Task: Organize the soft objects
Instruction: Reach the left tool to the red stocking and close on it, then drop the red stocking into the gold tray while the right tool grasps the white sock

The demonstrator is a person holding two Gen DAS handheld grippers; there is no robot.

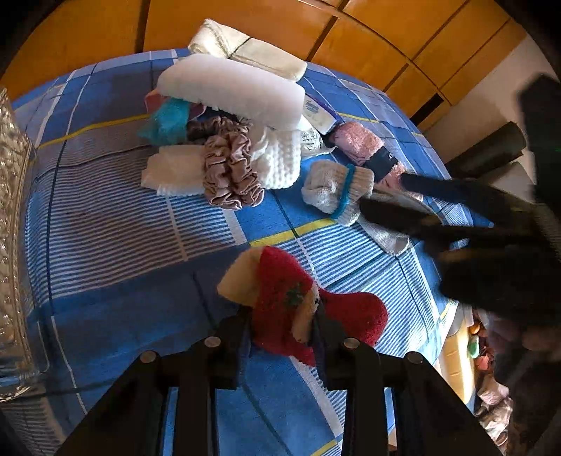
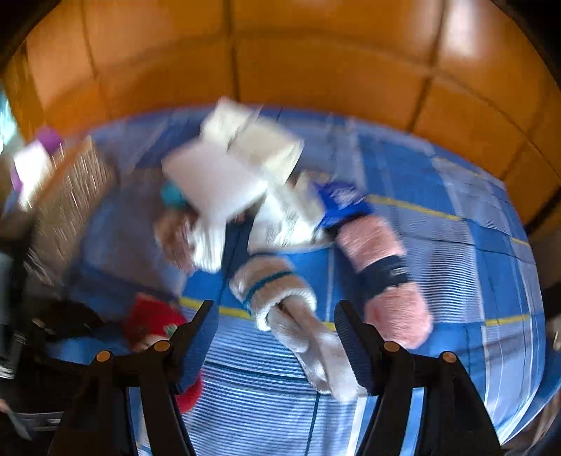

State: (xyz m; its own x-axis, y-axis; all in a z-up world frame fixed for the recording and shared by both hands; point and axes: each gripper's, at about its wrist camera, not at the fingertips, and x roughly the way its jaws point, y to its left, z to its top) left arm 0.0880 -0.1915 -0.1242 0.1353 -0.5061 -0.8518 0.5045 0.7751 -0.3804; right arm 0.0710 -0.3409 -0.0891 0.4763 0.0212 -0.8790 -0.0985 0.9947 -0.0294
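The red sock (image 1: pixel 280 301) is pinched in the left tool (image 1: pixel 280 326), just above the bed (image 1: pixel 105 245) near its front edge. The grey sock (image 2: pixel 280 298) lies on the bed between the right tool's (image 2: pixel 277 336) wide jaws, untouched. Other soft things (image 1: pixel 228 140) are piled toward the far edge.

- A blue checked bedspread (image 1: pixel 115 280) with white stripes and thin yellow lines fills the middle of both views; in the right wrist view it is blurred
- Orange-brown wooden wardrobe doors (image 1: pixel 245 21) run across the top of both frames; dark seams divide the panels
- A clear, bumpy plastic container (image 1: pixel 14 224) stands at the left edge of the left wrist view
- A pale wall (image 1: pixel 491 98) shows at upper right of the left wrist view, beside the doors
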